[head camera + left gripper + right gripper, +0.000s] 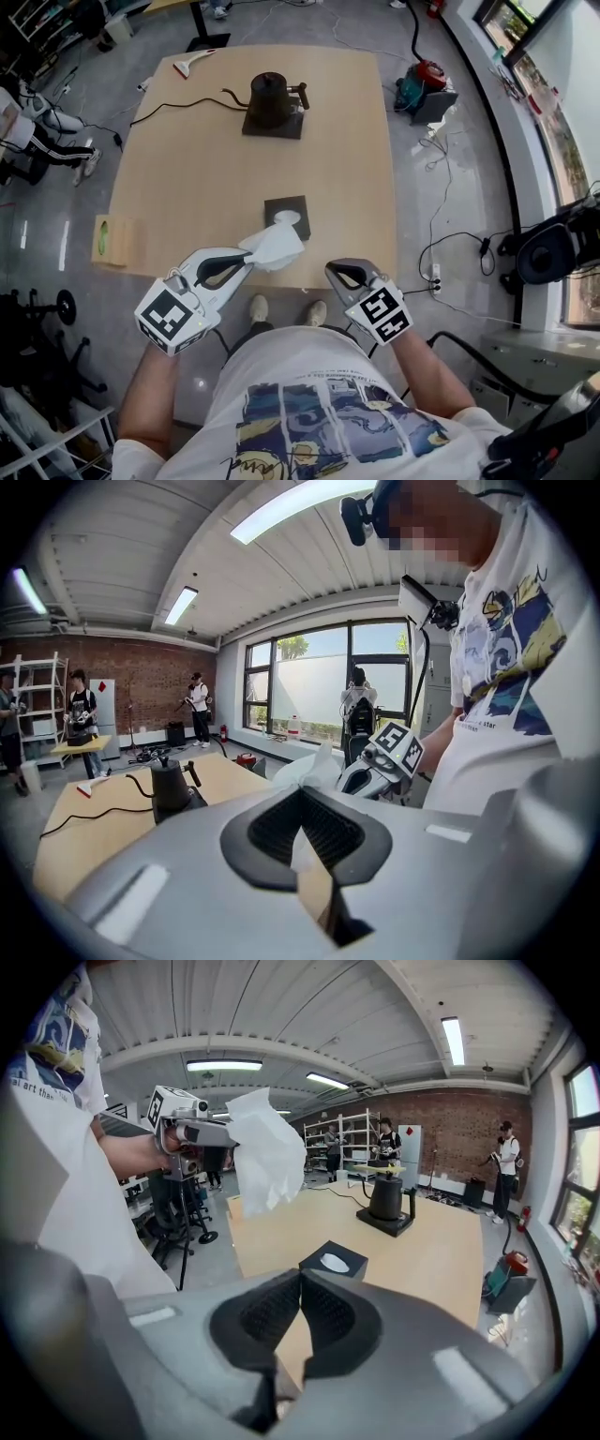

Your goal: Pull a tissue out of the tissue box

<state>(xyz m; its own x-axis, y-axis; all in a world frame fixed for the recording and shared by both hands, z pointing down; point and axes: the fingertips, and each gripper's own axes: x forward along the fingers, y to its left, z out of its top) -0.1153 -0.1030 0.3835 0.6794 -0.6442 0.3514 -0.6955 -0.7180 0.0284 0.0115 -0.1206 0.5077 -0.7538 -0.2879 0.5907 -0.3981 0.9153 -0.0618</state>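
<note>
Two grippers hover off the bench's (187, 187) near edge: left gripper (246, 265) clamped on the tissue (277, 246), right gripper (336, 272) closed empty, tissue box (287, 217) just inside.

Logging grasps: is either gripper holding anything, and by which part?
The left gripper pinches the tissue by one edge; the right gripper is shut, empty.

right gripper (300, 1279): your jaws sit pressed together, with nothing between them.
left gripper (225, 1133): your other tool, up at the left, pinches the tissue (264, 1152).
tissue: white and crumpled, hanging in the air apart from the box.
tissue box (333, 1262): black, with a white oval at its top opening, on the table (441, 1251) ahead of your jaws.
kettle (386, 1199): dark, on its base, farther along the table.
</note>
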